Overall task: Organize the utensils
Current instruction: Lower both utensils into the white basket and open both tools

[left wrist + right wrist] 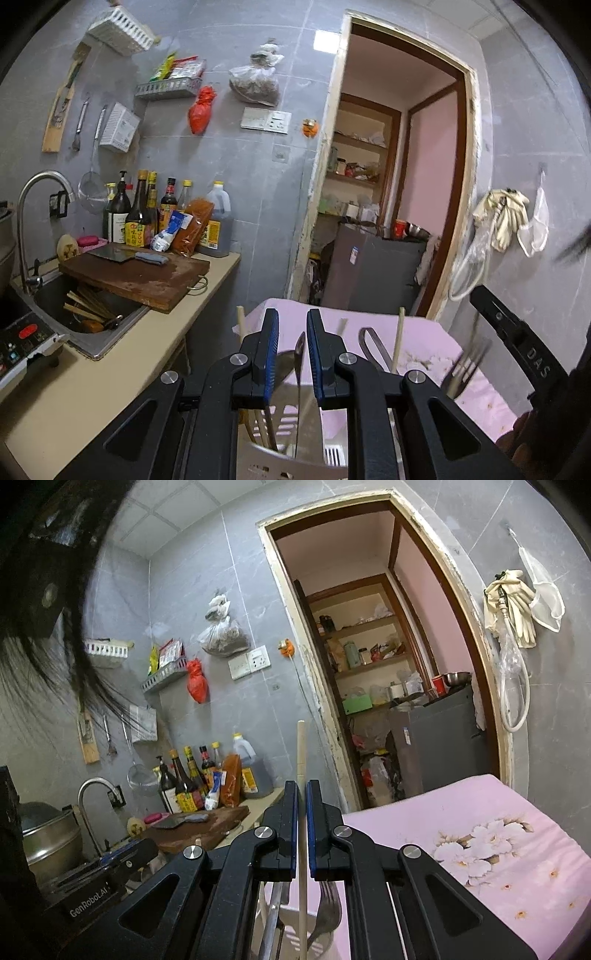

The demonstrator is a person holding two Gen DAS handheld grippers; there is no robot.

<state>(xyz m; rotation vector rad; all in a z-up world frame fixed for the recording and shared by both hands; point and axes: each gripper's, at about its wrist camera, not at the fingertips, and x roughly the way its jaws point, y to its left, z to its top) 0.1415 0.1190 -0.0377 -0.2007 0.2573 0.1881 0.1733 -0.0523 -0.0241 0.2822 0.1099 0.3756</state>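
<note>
Left wrist view: left gripper (292,345) points slightly down over a white slotted utensil holder (273,461) at the bottom edge, which stands on a pink cloth-covered surface (436,343). Its blue-padded jaws stand a narrow gap apart with a thin metal utensil (299,373), edge-on, rising between them; whether the pads actually press on it cannot be told from here. More utensils stand in the holder: a pale wooden chopstick (398,339), a looped metal handle (373,345), and a blurred fork (467,365) further right. A black arm of the other gripper crosses the right edge. To the left, a beige counter (110,362) carries a dark wooden cutting board (140,277) with a cleaver (110,254) lying on it, sauce bottles (147,214) behind, and a sink (85,314) holding chopsticks under a curved faucet (33,206). Right wrist view: right gripper (302,827) points about level, jaws nearly closed on a pale wooden chopstick (301,749) that stands upright through the pads, its top well above the fingertips and its lower length running down into the white holder (291,923). A fork (327,904) and another metal utensil (275,904) sit in the holder just beside it. The pink cloth with a white flower print (480,842) spreads to the right; dark hair hangs in at upper left.
</note>
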